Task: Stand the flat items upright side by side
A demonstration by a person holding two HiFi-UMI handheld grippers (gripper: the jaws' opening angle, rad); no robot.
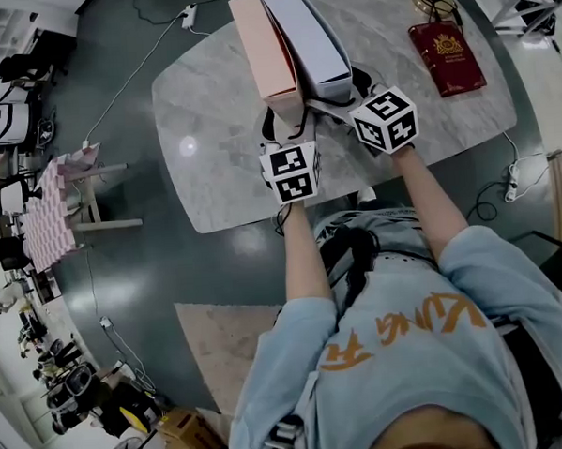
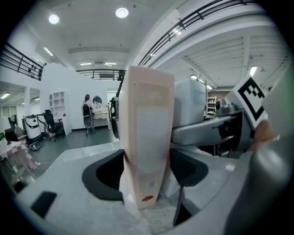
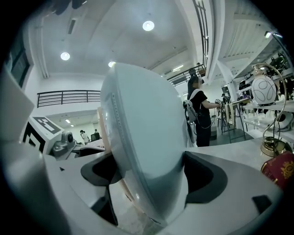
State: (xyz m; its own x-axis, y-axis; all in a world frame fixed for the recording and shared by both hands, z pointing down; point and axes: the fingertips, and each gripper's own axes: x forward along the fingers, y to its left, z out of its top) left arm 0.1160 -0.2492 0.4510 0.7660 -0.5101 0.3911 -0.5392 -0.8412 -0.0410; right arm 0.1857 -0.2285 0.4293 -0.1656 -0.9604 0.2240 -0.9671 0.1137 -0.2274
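My left tool (image 2: 147,176) is clamped on the flat pink box (image 1: 263,47). My right tool (image 3: 149,181) grips the pale blue box (image 1: 305,32). Both stand upright, touching, on the marbled surface (image 1: 211,138).

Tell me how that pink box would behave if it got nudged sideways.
Probably tippy: the pink box stands tall on a narrow edge, so a sideways nudge could topple it, though the pale box alongside might catch it. It looks like stiff card, so likely rigid and fairly light.
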